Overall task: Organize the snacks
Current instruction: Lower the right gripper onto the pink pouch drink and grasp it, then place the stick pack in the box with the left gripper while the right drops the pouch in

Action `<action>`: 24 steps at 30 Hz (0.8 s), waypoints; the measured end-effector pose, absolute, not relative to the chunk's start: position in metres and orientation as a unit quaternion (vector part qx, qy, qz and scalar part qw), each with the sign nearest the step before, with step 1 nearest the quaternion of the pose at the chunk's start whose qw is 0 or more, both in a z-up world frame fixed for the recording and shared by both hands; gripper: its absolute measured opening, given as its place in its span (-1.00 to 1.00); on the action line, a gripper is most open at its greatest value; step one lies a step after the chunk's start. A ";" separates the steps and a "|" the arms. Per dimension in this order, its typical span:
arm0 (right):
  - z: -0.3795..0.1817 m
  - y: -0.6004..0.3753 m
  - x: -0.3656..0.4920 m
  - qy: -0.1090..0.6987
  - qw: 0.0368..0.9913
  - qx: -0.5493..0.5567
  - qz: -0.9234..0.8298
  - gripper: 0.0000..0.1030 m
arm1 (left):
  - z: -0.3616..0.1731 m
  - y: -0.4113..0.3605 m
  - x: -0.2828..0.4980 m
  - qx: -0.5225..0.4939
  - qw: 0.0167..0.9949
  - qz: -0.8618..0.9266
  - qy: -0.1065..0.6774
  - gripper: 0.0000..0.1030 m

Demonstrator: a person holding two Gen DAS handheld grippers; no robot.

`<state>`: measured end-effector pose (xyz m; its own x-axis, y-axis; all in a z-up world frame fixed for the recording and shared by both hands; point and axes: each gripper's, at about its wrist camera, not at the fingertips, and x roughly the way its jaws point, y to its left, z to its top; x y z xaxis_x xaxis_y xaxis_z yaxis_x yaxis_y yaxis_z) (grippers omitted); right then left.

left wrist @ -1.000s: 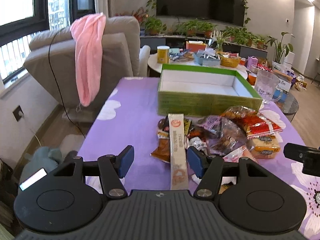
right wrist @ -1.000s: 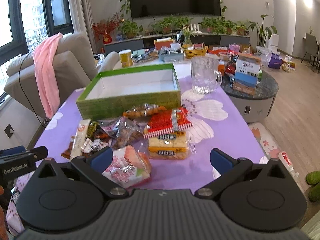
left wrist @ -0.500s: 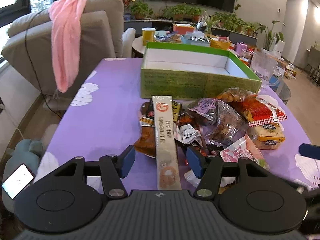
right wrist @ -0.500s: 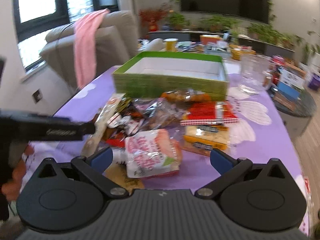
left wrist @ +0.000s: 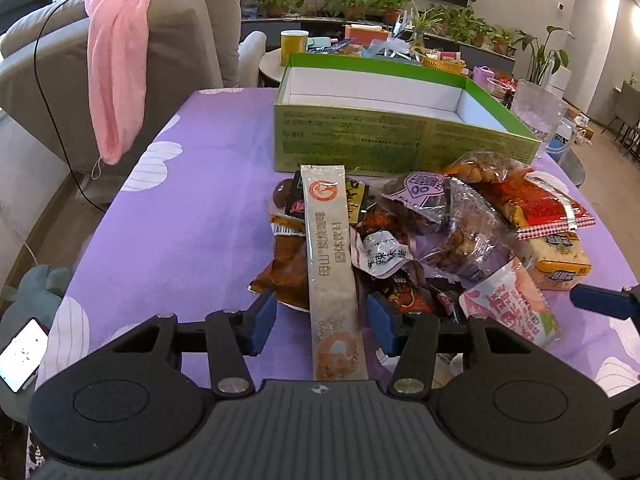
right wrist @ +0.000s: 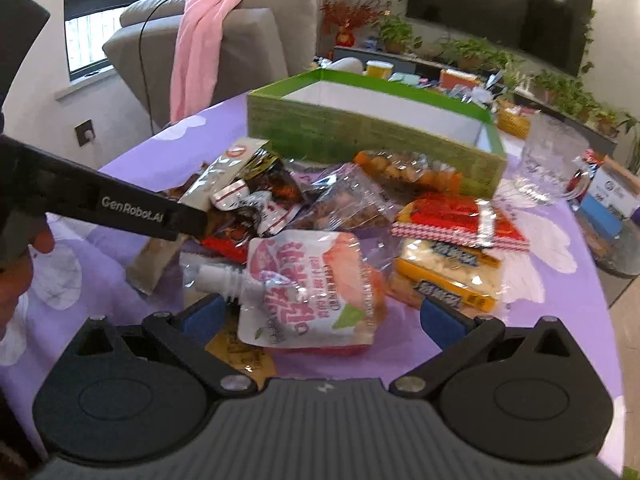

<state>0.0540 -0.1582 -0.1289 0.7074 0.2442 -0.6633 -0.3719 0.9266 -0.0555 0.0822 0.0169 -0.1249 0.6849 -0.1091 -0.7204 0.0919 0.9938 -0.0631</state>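
A pile of snack packets lies on the purple tablecloth [left wrist: 192, 216] in front of an empty green box [left wrist: 384, 140], which also shows in the right wrist view [right wrist: 360, 132]. My left gripper [left wrist: 322, 322] is open, its fingers either side of the near end of a long silver stick packet [left wrist: 330, 272]. My right gripper [right wrist: 320, 318] is open wide, straddling a pink spouted pouch [right wrist: 308, 288], seen also in the left wrist view [left wrist: 512, 304]. A red packet [right wrist: 456, 220] and a yellow cracker packet [right wrist: 452, 272] lie to the right.
A clear glass mug [right wrist: 552, 160] stands right of the box. A grey armchair with a pink towel [left wrist: 116, 60] is at the table's left. A round side table [left wrist: 360, 52] with clutter is behind the box. A phone [left wrist: 20, 354] lies low left.
Both grippers have moved forward and down toward the pile. The right gripper swung left and now straddles the pink pouch. The left gripper's fingers now flank the silver stick packet.
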 end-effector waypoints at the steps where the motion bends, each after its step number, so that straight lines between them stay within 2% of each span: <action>1: -0.131 -0.157 0.056 0.349 0.917 -0.091 0.170 0.57 | -0.126 0.017 0.083 -0.009 0.918 -0.054 0.393 -0.08; 4: -0.136 -0.157 0.063 0.362 0.913 -0.068 0.177 0.57 | -0.128 0.015 0.086 -0.003 0.918 -0.053 0.394 -0.13; 5: -0.136 -0.158 0.065 0.368 0.911 -0.057 0.179 0.57 | -0.129 0.015 0.086 -0.003 0.917 -0.057 0.395 -0.24; 6: -0.135 -0.159 0.067 0.374 0.909 -0.048 0.178 0.57 | -0.130 0.015 0.087 -0.006 0.915 -0.070 0.398 -0.49; 7: -0.136 -0.159 0.069 0.379 0.907 -0.040 0.178 0.57 | -0.131 0.016 0.087 -0.010 0.913 -0.083 0.400 -0.55; 23: -0.118 -0.162 0.060 0.375 0.911 -0.015 0.170 0.56 | -0.114 0.019 0.066 -0.007 0.928 -0.097 0.359 -0.62; 24: -0.114 -0.163 0.058 0.367 0.915 -0.014 0.168 0.39 | -0.111 0.019 0.064 -0.007 0.930 -0.097 0.354 -0.62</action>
